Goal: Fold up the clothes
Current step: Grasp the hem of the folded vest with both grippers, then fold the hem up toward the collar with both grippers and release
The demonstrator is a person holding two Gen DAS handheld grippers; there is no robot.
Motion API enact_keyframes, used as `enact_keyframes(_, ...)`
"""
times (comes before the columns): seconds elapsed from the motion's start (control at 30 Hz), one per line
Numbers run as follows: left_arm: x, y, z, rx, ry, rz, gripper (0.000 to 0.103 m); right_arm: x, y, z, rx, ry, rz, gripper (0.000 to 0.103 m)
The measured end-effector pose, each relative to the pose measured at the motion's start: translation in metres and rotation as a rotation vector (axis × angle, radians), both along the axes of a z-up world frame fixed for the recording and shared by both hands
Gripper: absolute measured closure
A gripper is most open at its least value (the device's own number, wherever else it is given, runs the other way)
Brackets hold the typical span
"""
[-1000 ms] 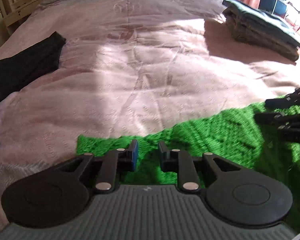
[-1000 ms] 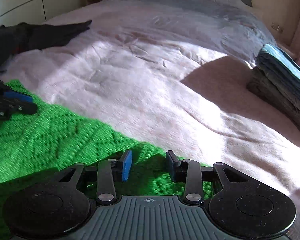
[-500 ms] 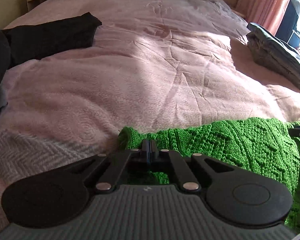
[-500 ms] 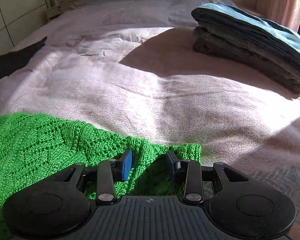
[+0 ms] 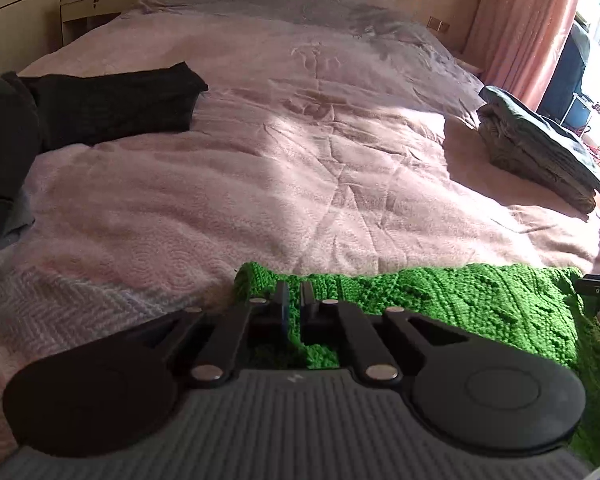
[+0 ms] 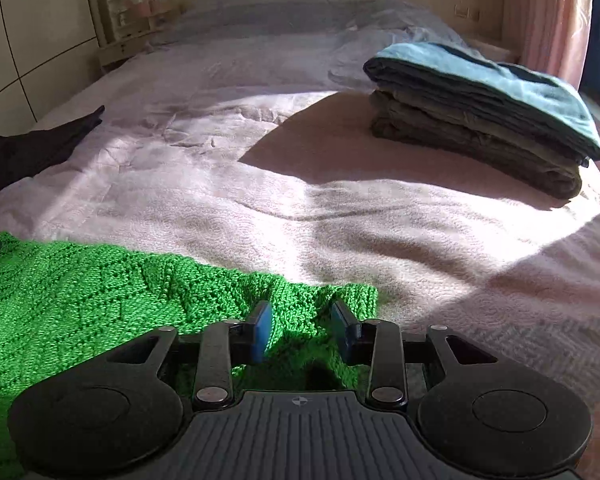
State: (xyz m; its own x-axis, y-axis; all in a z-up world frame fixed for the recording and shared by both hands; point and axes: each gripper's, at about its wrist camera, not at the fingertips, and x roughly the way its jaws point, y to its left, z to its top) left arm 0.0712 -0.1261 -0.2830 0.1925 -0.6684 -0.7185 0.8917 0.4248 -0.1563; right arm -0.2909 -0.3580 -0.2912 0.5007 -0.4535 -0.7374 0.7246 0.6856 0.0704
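Green knit garment [image 5: 480, 300] lies at the near edge of the bed [image 5: 300, 184], its far hem lifted between 2 hand-held grippers. Left hand-held gripper [image 5: 294, 300]: jaws nearly together, pinching a thin bit of the knit near its left corner. Right hand-held gripper [image 6: 302, 326]: jaws part-way apart, a thick bunch of knit between the blue pads, near the right corner; it looks gripped, though contact on the right-side pad is hard to confirm. Risks, as judgement: the left grip takes little yarn close to the edge, so a loose open stitch could slide out under tension; the right bunch is bulky and may slip if the pads only rest on it. Knit is stretchy, so uneven pull between the 2 corners would skew the fold line or drag the lower part across the bedspread rather than lay it flat. The quilt is soft and rumpled, which could catch the hem. Folded stack [image 6: 484, 120] sits well apart on the far right, black garment [image 5: 112, 108] far left; neither looks in the way, though a wide swing right could brush the stack.
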Motion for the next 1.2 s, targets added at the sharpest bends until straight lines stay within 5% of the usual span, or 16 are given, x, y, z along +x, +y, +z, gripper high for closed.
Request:
enact_keyframes(0.17,-0.063,0.057,0.026,-0.044,0.078,-0.09,0.097,-0.024,0.086,0.038,0.023,-0.061,0.01,0.067)
enact_keyframes(0.27,-0.102,0.091,0.005,0.002,0.046,-0.131,0.094,-0.038,0.132,0.019,0.075,-0.053,0.011,0.067)
enact_keyframes(0.37,-0.116,0.115,-0.019,-0.052,-0.02,-0.125,0.094,-0.053,0.164,-0.017,0.044,-0.047,0.001,0.067)
enact_keyframes(0.7,-0.15,0.135,-0.013,-0.249,-0.135,-0.151,0.093,-0.078,0.177,-0.01,-0.101,-0.254,0.008,0.067)
enact_keyframes(0.83,-0.173,0.138,-0.032,-0.173,-0.156,-0.105,0.092,-0.073,0.192,-0.032,-0.103,-0.16,0.015,0.067)
enact_keyframes(1.03,-0.186,0.137,-0.013,-0.079,-0.163,0.012,0.092,-0.07,0.193,-0.017,-0.049,-0.114,-0.062,0.065)
enact_keyframes(1.1,-0.194,0.14,-0.005,-0.043,-0.186,0.04,0.09,-0.075,0.201,-0.01,-0.047,-0.104,-0.094,0.054)
enact_keyframes(1.2,-0.209,0.151,0.003,0.003,-0.21,0.075,0.067,-0.084,0.216,-0.004,-0.01,-0.067,-0.154,0.007)
